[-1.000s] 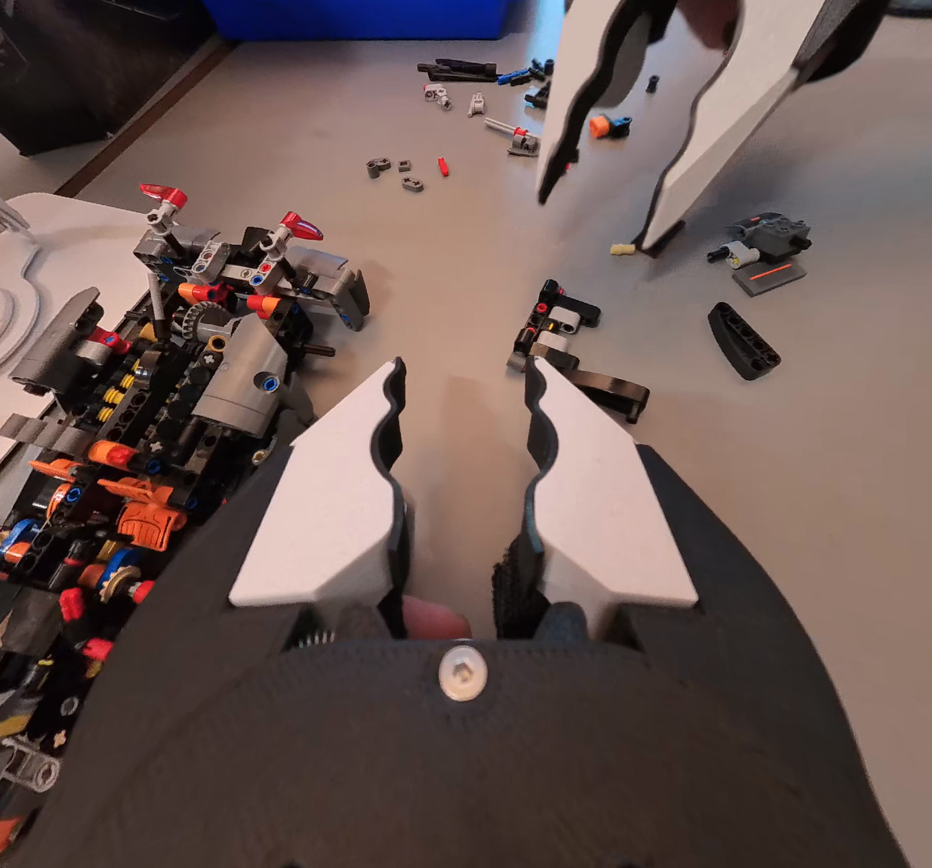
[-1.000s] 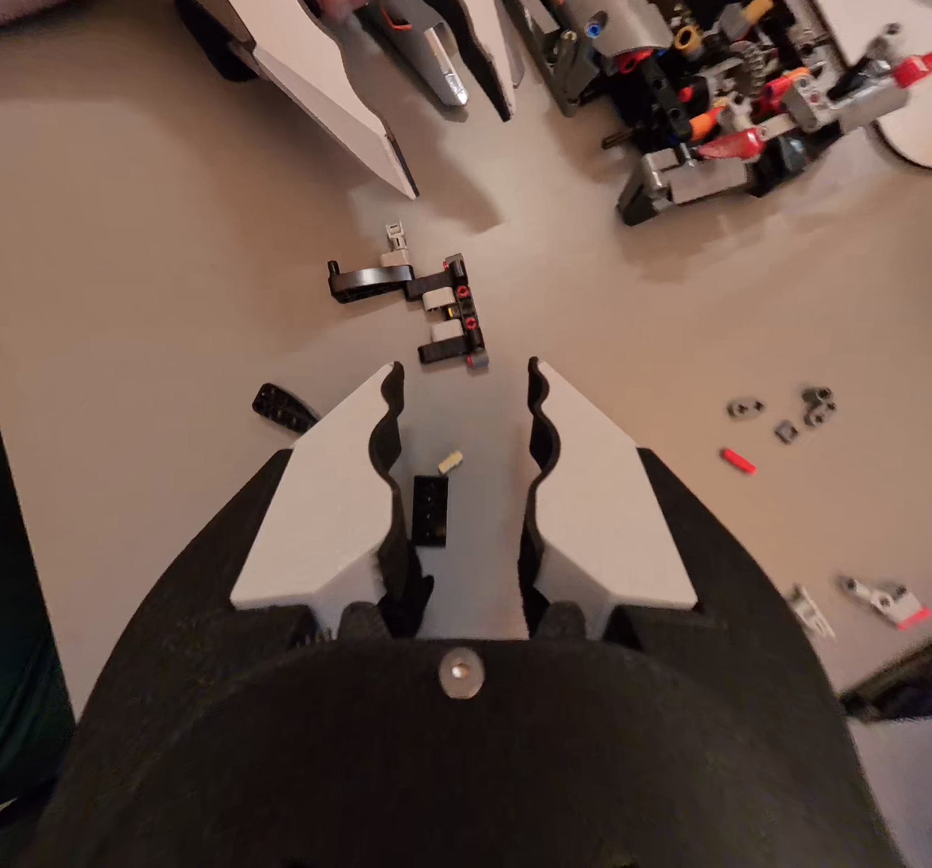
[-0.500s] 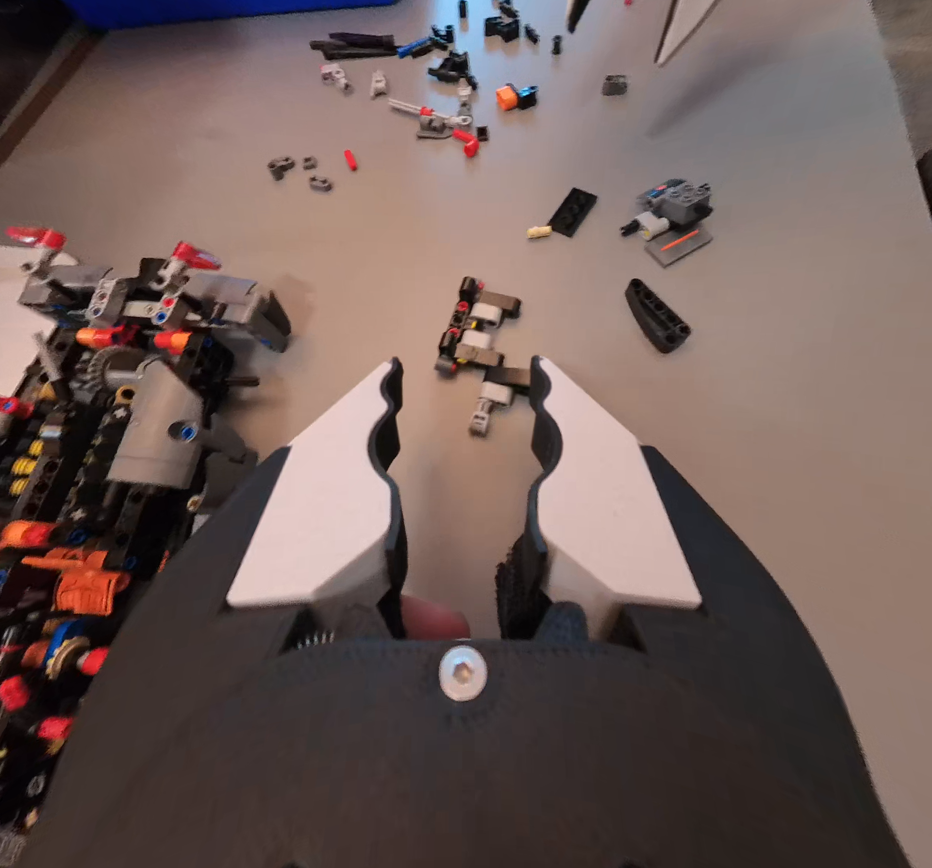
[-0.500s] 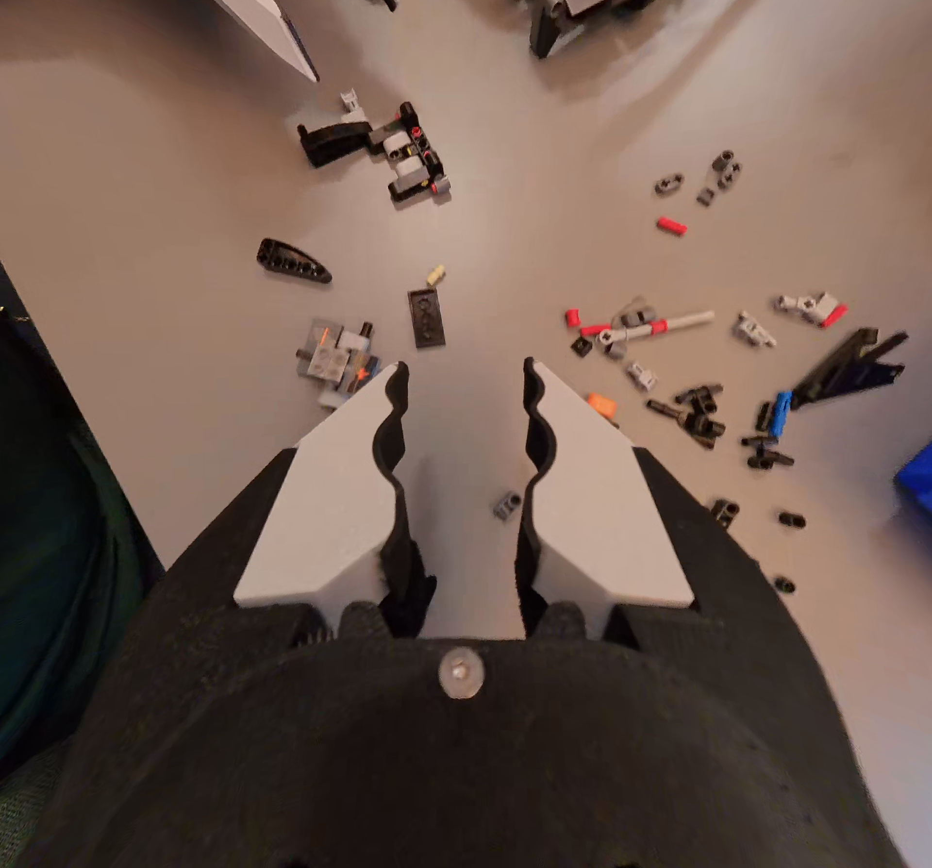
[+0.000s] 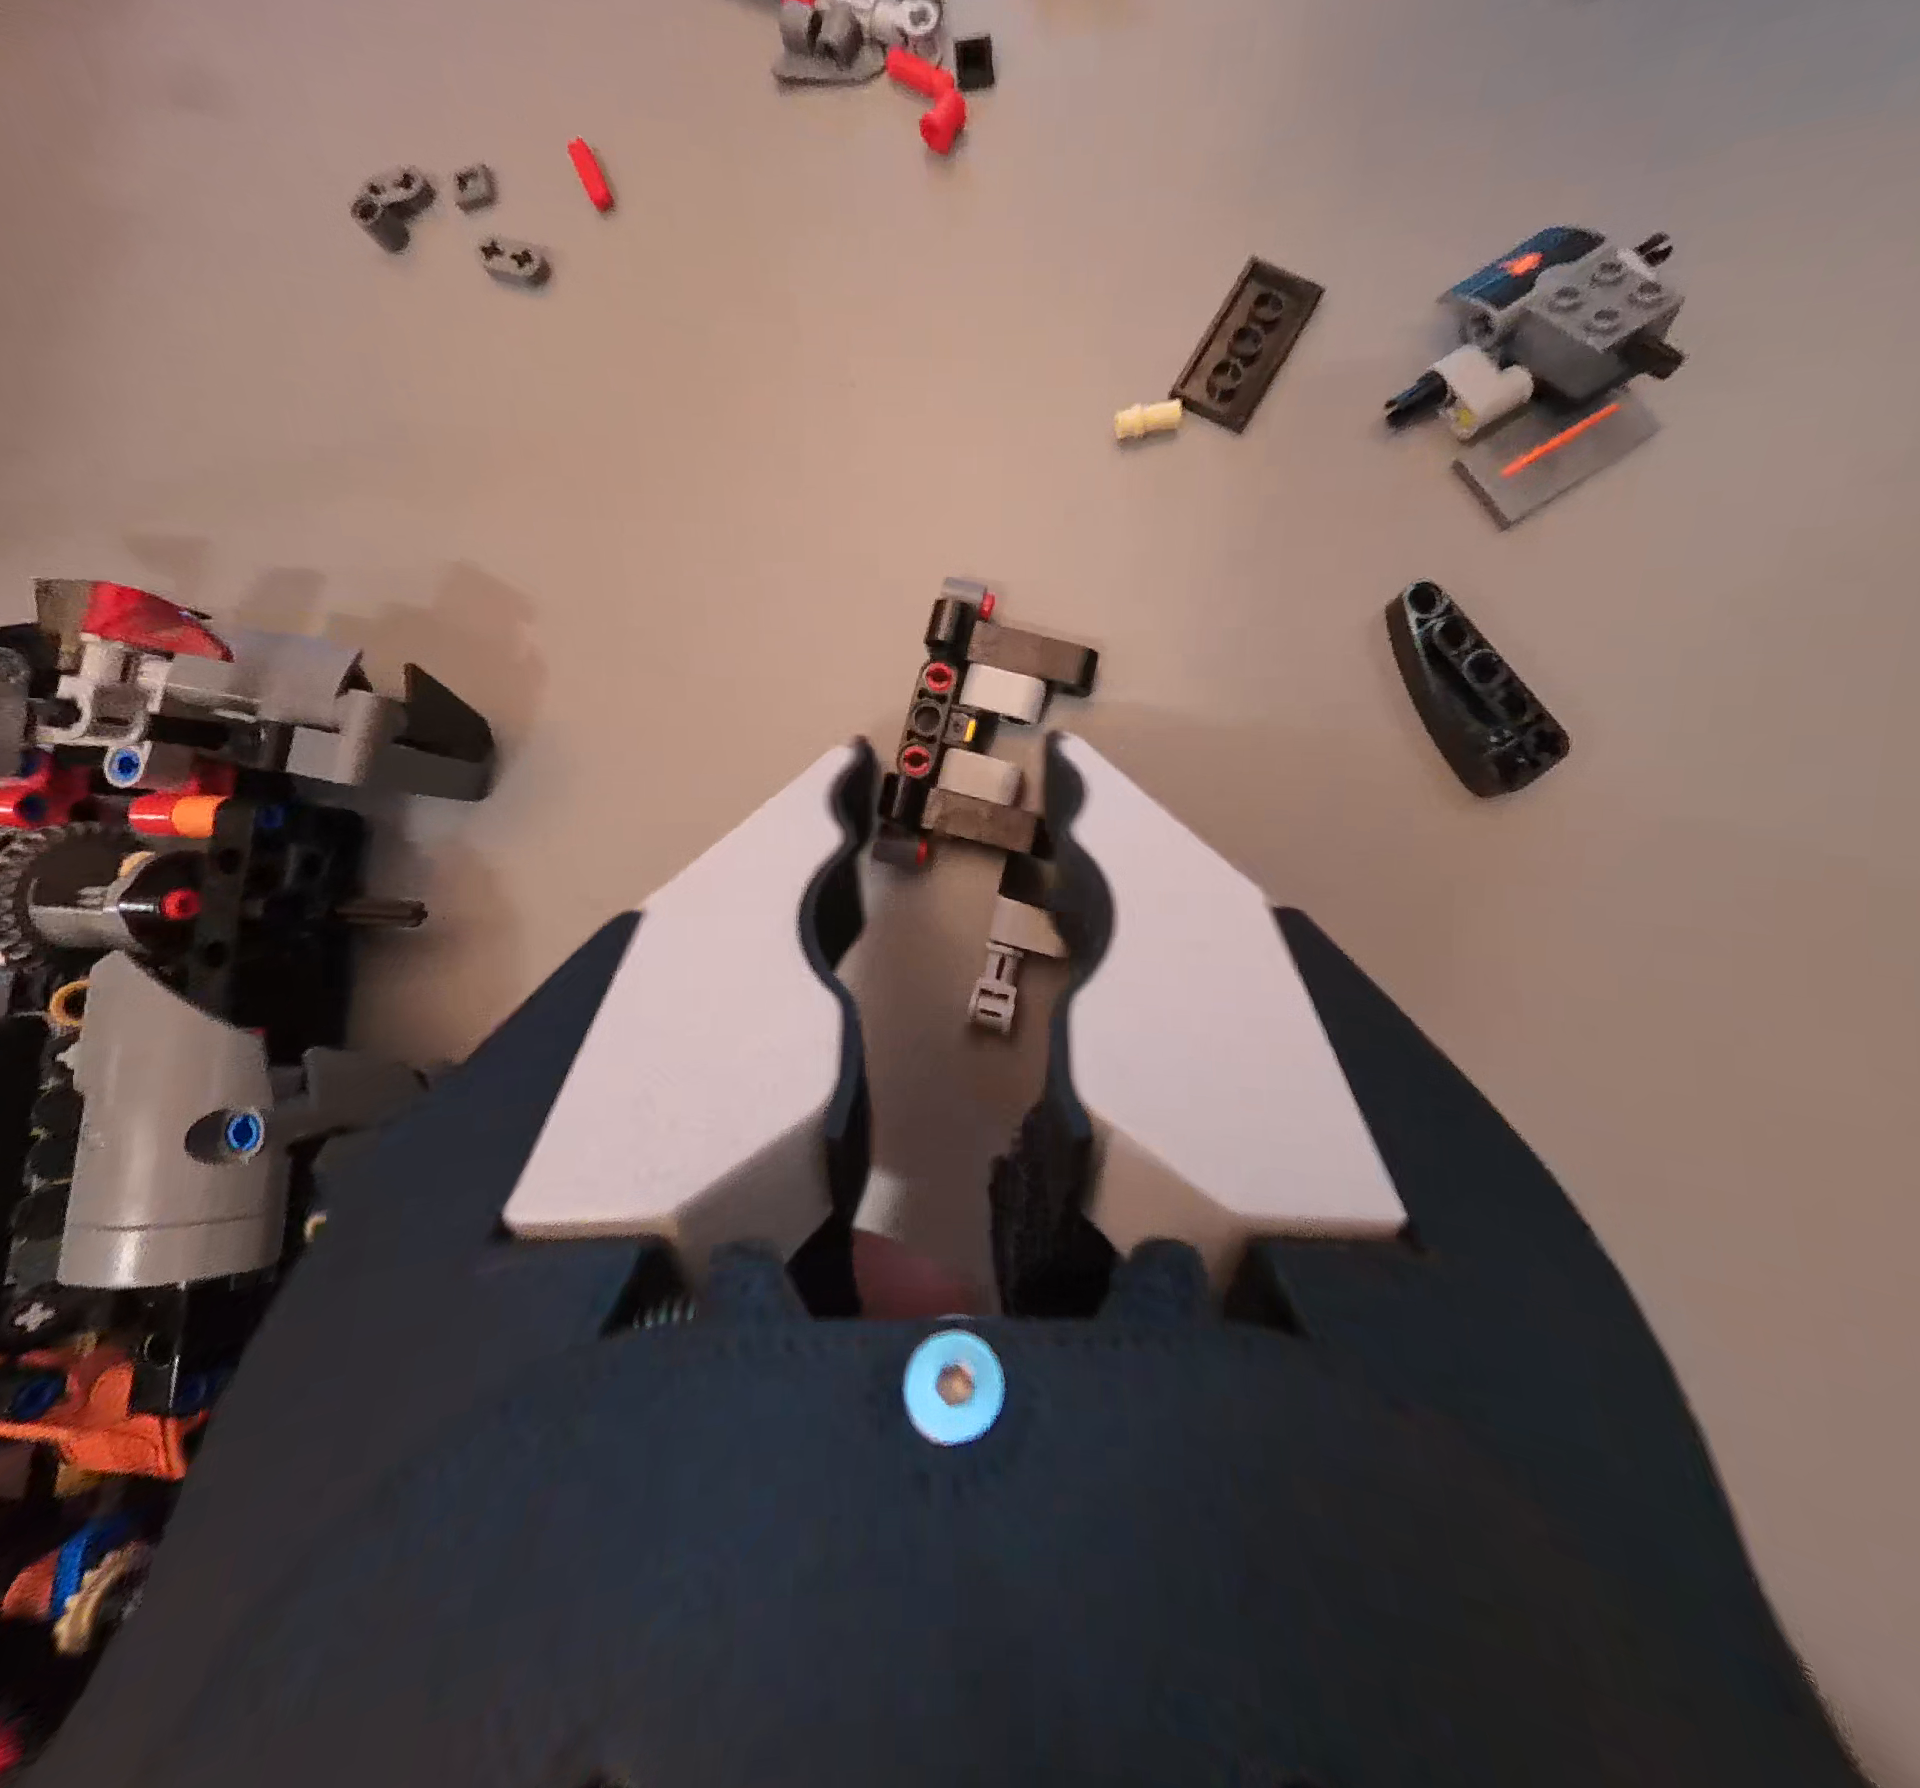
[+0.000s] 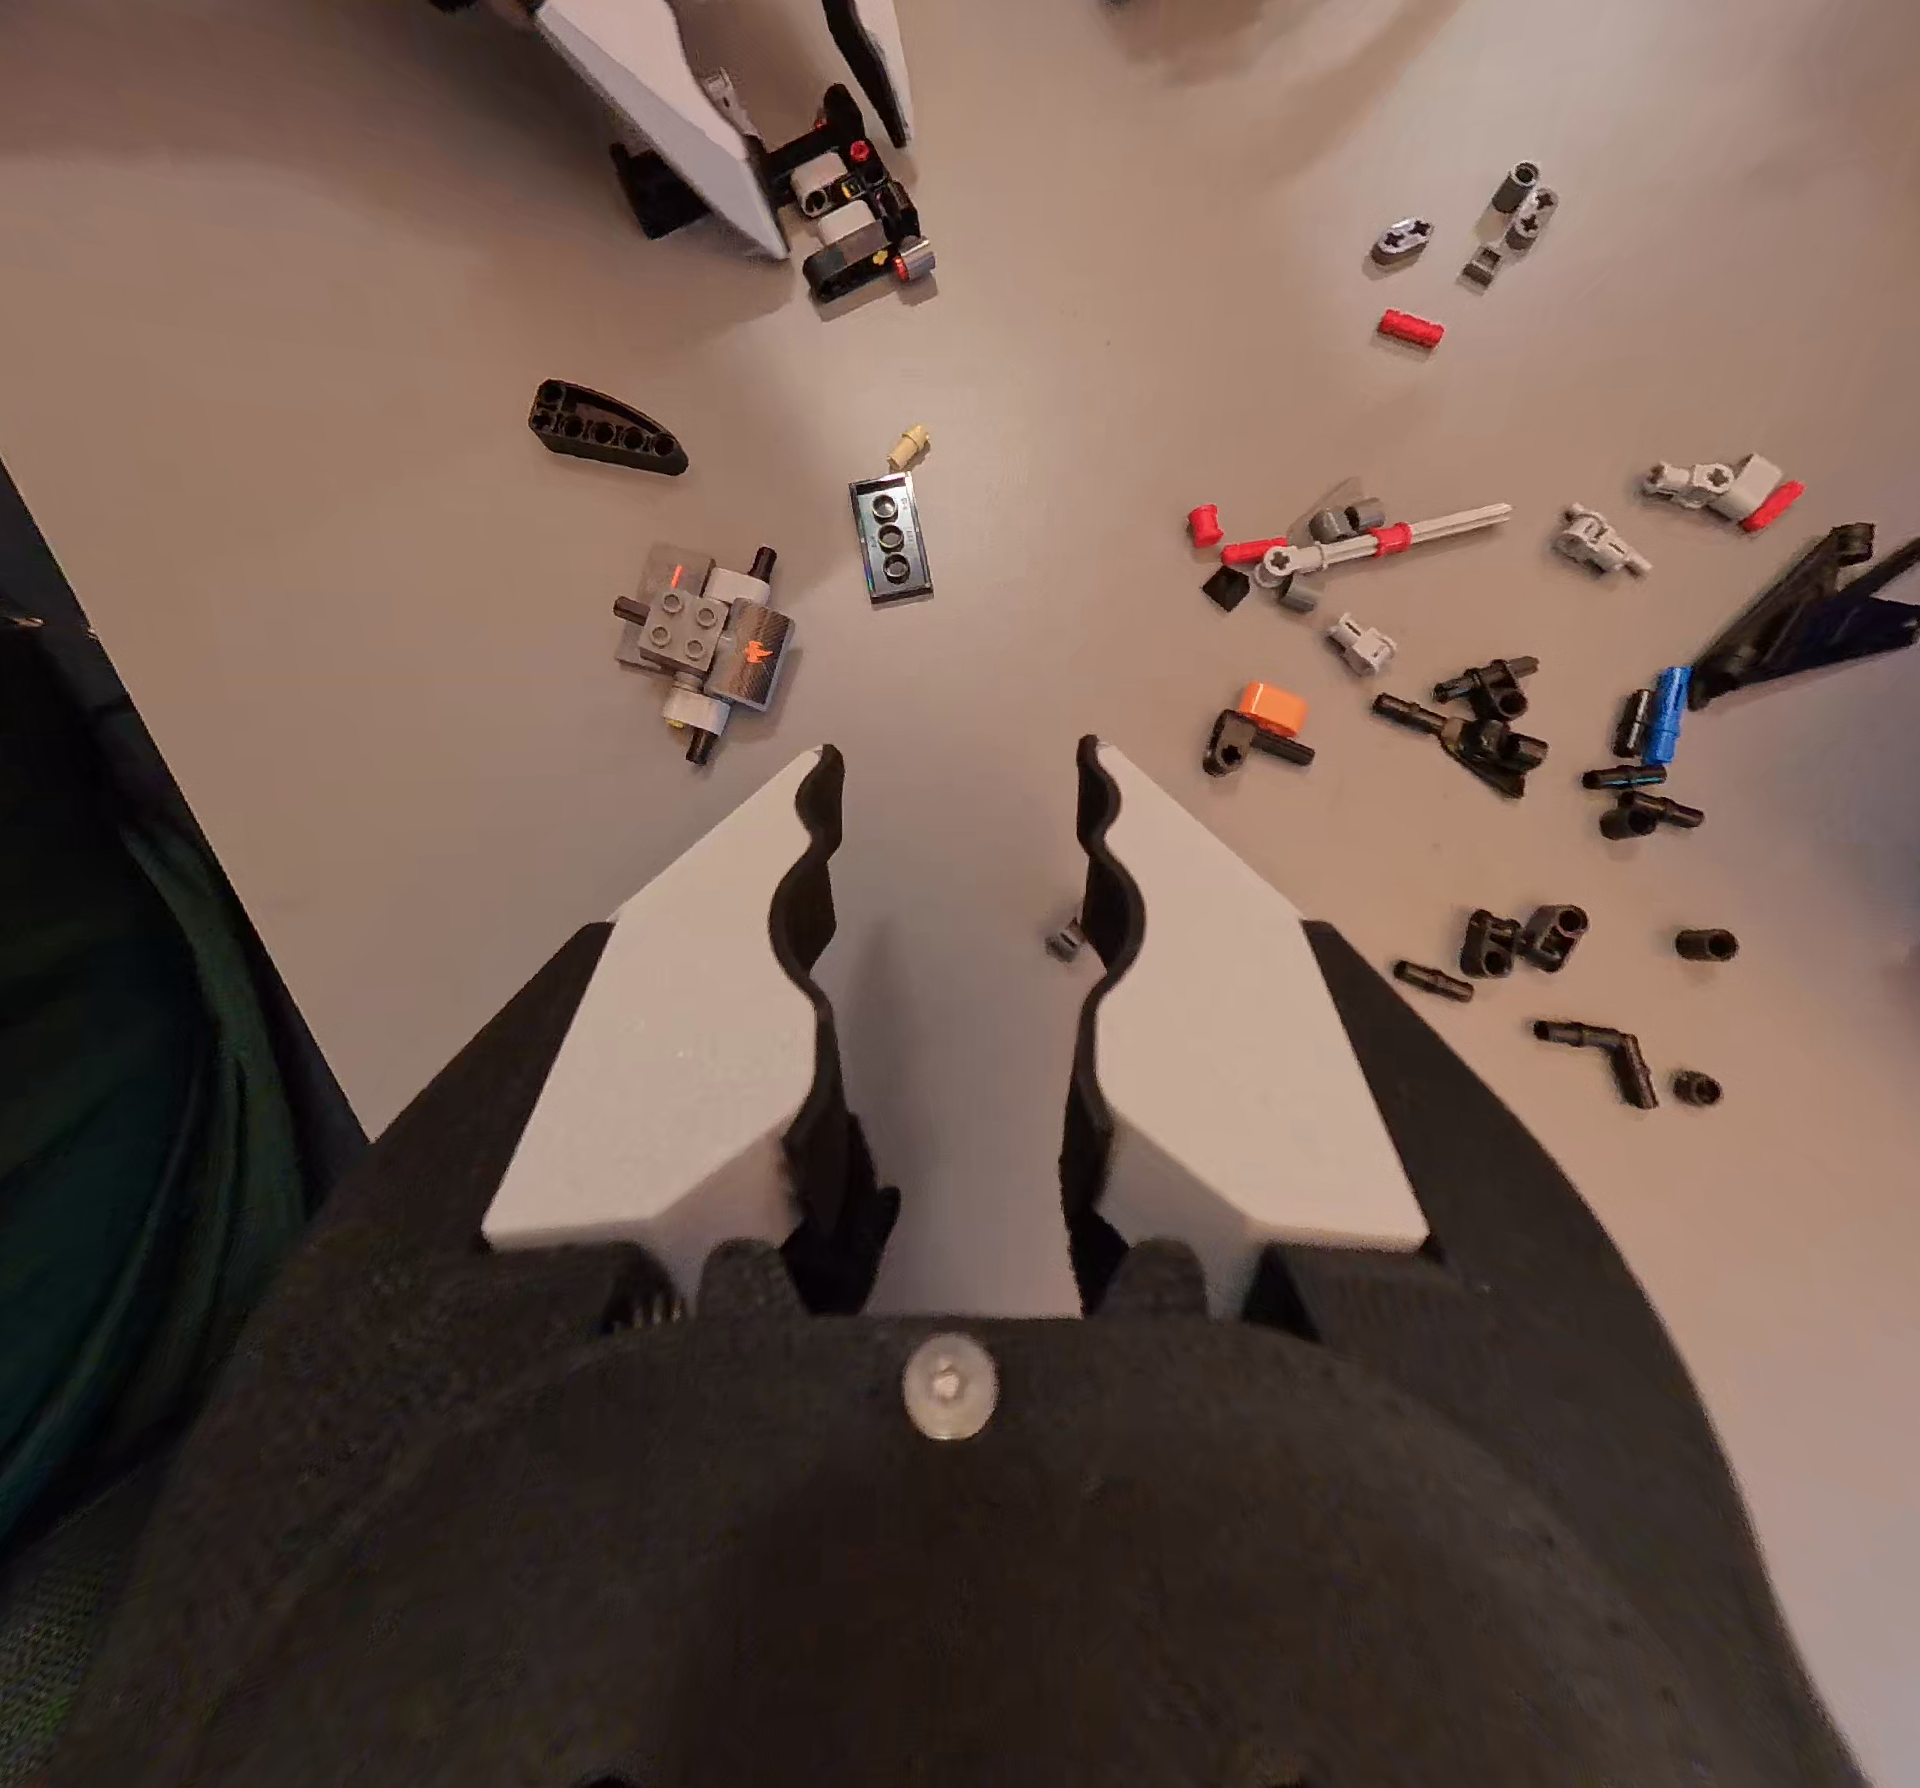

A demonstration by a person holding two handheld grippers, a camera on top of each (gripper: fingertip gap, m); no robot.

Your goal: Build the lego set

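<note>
Straddling the small black-and-grey subassembly (image 5: 971, 772), the left gripper (image 5: 954, 751) has its jaws spread and nothing clamped. That subassembly lies on the grey table (image 5: 727, 450), its long axis running roughly along the fingers, so a squeeze would likely catch it across its width. From the subassembly, the large model (image 5: 177, 907) sits off to the left. The right gripper (image 6: 951, 751), likewise released and empty, hangs well apart from the subassembly, making the left the nearer tool.

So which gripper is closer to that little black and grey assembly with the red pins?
Left. The left gripper straddles the assembly, fingers open on either side. The right gripper hovers well away, open.
</note>
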